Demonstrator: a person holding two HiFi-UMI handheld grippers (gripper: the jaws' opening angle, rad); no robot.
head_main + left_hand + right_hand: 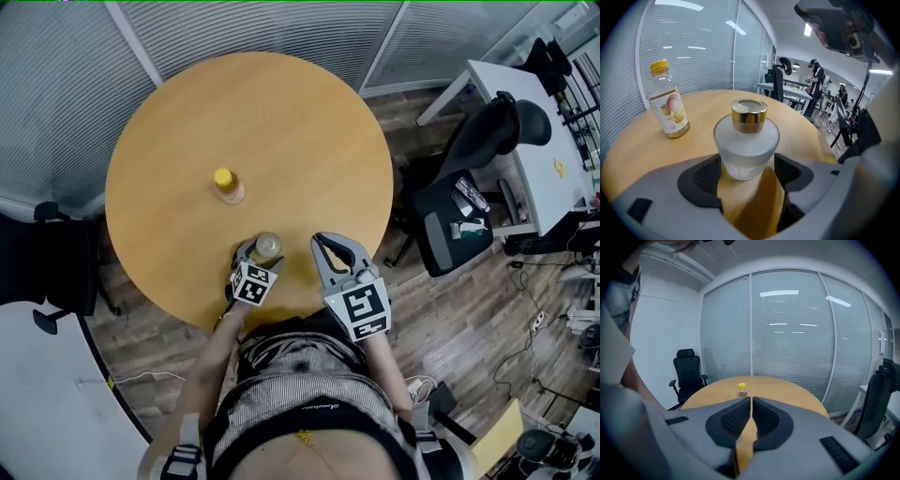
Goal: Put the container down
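Left gripper (pixel 747 163) jaws pinch the frosted container (pixel 746 140) at its wide body: likely heavy, slick, fragile glass; right gripper (pixel 751 405) jaws closed, empty

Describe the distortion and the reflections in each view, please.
Left gripper view: fisheye bends the glass wall; ceiling lights mirror in it; frosted container sharp. Right gripper view: same bending, dark corners. Head view: even light, no glare.

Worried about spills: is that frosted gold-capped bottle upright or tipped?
Upright: the frosted bottle, in the left tool, has its gold cap pointing straight up.
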